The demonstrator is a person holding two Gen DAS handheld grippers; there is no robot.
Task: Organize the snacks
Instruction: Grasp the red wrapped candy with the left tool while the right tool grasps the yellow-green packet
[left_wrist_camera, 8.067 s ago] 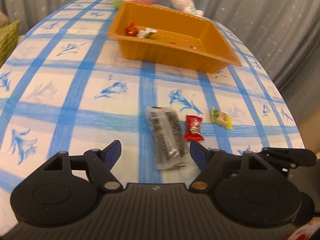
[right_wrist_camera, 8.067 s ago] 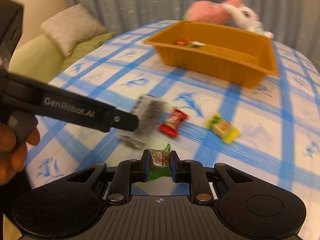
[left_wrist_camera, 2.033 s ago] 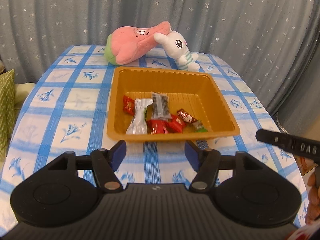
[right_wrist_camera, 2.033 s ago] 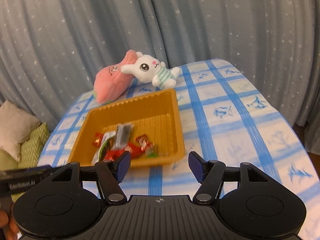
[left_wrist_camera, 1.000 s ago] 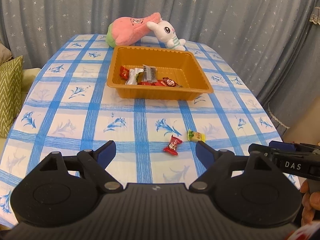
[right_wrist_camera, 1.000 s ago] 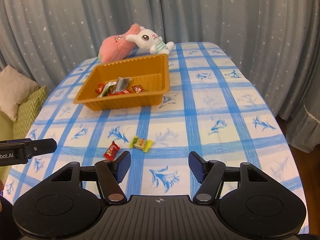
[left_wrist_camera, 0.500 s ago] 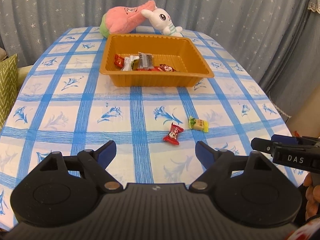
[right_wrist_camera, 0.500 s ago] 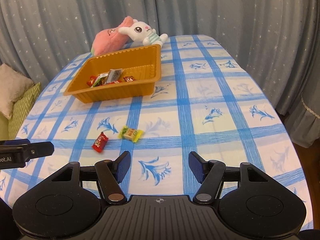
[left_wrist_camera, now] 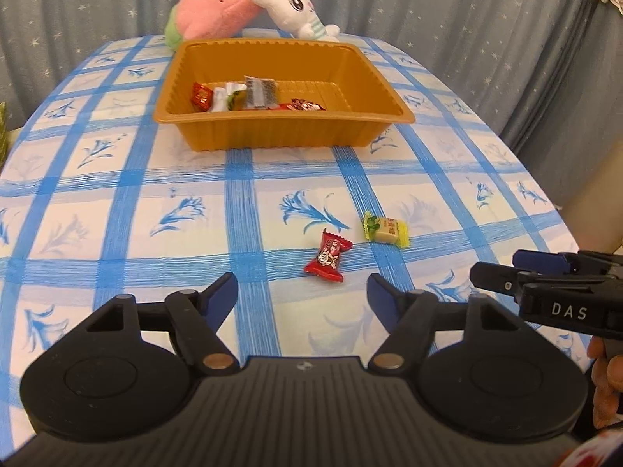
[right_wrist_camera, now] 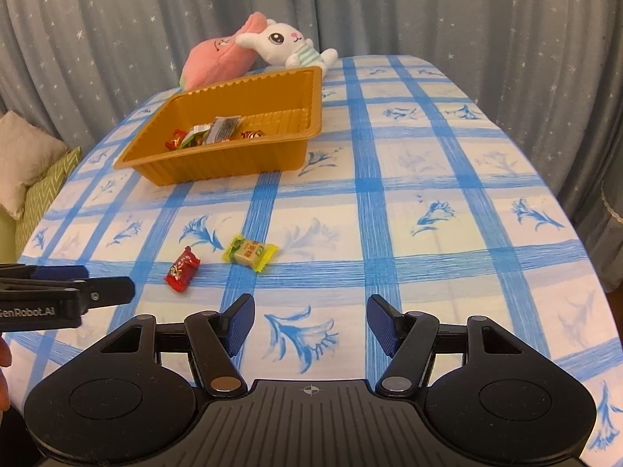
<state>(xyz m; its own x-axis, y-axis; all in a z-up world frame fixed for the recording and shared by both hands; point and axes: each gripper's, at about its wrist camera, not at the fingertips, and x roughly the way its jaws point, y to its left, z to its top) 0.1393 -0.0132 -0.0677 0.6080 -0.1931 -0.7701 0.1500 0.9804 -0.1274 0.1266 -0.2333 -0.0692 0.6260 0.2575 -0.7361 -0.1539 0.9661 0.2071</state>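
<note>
Two wrapped sweets are left on the checked tablecloth (left_wrist_camera: 117, 202): a red candy (left_wrist_camera: 328, 257) and, just to its right and slightly farther, a yellow-green candy (left_wrist_camera: 385, 229). The two lie close but apart, well short of the orange tray (left_wrist_camera: 280, 138) at the far side. Compared with two seconds ago, when both my cameras looked down into the tray from close above, I have drawn back to the near edge of the table and dropped lower. The dark seed bar (left_wrist_camera: 260, 92) that lay beside the red candy eight seconds ago now rests in the tray with the other wrappers, so I judge the task nearly done, with only these two pieces to fetch.

My left gripper (left_wrist_camera: 301, 291) has its jaws spread wide and holds nothing; the red candy sits just beyond it, a little right of centre. My right gripper (right_wrist_camera: 310, 321) is likewise spread and empty, and both candies lie to its far left.

The red candy's long axis runs near-to-far, tilted a little right at the far end, twisted ends fore and aft. The yellow-green candy's long axis runs left-to-right, green end left.
</note>
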